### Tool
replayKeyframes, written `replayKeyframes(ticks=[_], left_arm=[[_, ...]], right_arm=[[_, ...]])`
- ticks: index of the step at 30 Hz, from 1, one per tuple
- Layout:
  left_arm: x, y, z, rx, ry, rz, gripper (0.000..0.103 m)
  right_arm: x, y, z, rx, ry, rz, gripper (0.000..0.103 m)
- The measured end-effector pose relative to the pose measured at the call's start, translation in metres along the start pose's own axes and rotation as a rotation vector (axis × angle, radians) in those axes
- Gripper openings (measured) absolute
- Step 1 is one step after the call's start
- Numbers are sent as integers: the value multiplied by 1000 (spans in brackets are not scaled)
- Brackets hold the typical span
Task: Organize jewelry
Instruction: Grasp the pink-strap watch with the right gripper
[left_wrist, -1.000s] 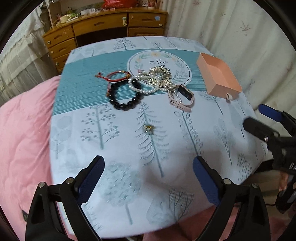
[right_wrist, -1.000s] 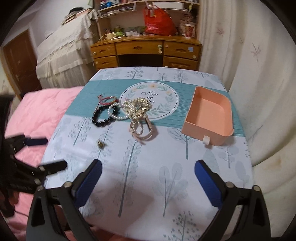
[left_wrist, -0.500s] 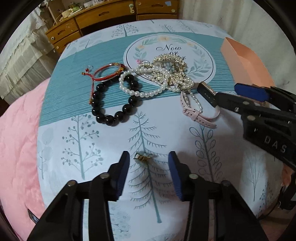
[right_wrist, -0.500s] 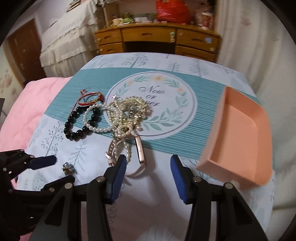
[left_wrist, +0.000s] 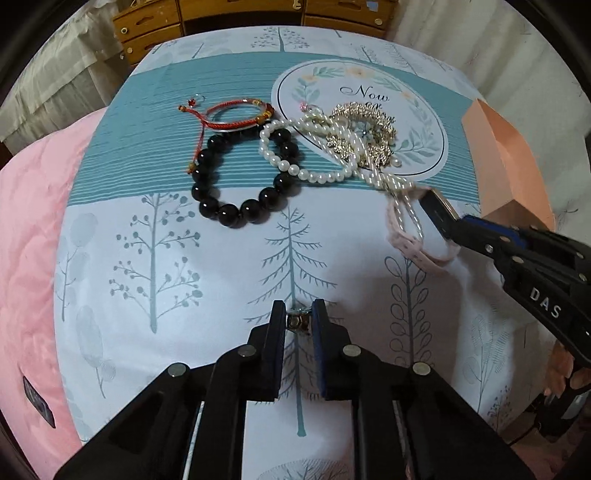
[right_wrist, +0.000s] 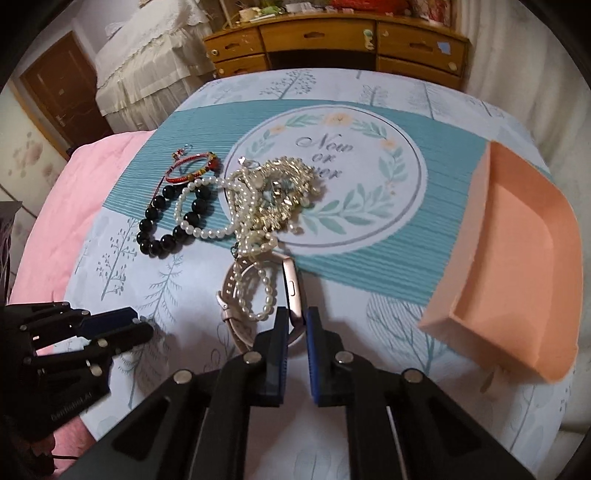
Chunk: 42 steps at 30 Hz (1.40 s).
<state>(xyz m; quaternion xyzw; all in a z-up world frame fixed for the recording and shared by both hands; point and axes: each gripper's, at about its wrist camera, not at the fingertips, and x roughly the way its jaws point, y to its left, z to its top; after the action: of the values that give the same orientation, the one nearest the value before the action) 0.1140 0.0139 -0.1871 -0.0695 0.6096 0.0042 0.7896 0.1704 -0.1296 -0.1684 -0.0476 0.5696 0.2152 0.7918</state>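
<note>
My left gripper (left_wrist: 298, 310) points down at the tree-print cloth, its jaws closing with the pads pressed on a small gold trinket (left_wrist: 297, 322). The jaws of my right gripper (right_wrist: 295, 314) are closing too, pinching the near end of a pink smartwatch (right_wrist: 292, 284), whose strap loops through a pearl strand (right_wrist: 207, 232). Behind these lie a black bead bracelet (left_wrist: 236, 216), a red cord bracelet (left_wrist: 236, 105) and a tangled gold piece (left_wrist: 364, 125). An empty pink tray (right_wrist: 517, 251) stands at the right.
The jewelry lies on a small cloth-covered table (left_wrist: 166, 350). A pink quilt (left_wrist: 29, 221) borders its left edge and a wooden desk with drawers (right_wrist: 332, 37) stands behind it. A pale curtain hangs on the right, behind the tray.
Both grippers have come down and forward to the table and gone from wide open to nearly shut, the left around the gold trinket, the right around the pink watch.
</note>
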Motion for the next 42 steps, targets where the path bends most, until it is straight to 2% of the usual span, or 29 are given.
replayKeyframes(ticks=[6,8,9,12,16,19,21,23,24,25,26,27,30,33,38,41,42], left_arm=[[-21,3,-11,63,-40,-51,11],[-29,7,-18,85,-56,-68,11],[-32,9,-20,95,-62,-76,11],[-44,12,-27,132,-84,-101,11],[-57,19,-39,165,-104,-133,11],[-57,23,-46,191,-91,-137,13],[-52,28,-50,191,-76,-142,22],[-46,33,-52,185,-64,-154,37],[-45,36,-53,183,-64,-162,42],[-45,38,-54,181,-67,-168,52],[-44,39,-53,177,-72,-177,58],[-43,41,-52,171,-74,-186,60],[-34,44,-48,139,-51,-189,62],[-22,49,-44,78,-25,-150,62],[-11,54,-48,-5,16,-152,62],[-5,44,-51,10,22,-112,62],[-3,42,-53,13,21,-99,62]], right_arm=[[-29,1,-15,82,-21,-88,9],[-44,7,-22,77,-58,-133,7],[-51,11,-25,72,-76,-153,0],[-73,20,-35,76,-126,-196,0],[-94,29,-46,103,-183,-218,0],[-98,27,-54,162,-223,-170,0],[-93,21,-59,232,-208,-126,2],[-86,15,-64,294,-183,-126,9],[-83,13,-67,313,-176,-132,18],[-79,10,-67,329,-169,-133,29],[-77,8,-68,332,-169,-138,34],[-74,7,-67,328,-169,-146,40],[-60,4,-62,282,-147,-157,40],[-40,-4,-56,261,-72,-178,40],[-28,-14,-55,232,-31,-163,40],[-23,-18,-54,212,-15,-149,40],[-22,-19,-53,205,-15,-132,33]])
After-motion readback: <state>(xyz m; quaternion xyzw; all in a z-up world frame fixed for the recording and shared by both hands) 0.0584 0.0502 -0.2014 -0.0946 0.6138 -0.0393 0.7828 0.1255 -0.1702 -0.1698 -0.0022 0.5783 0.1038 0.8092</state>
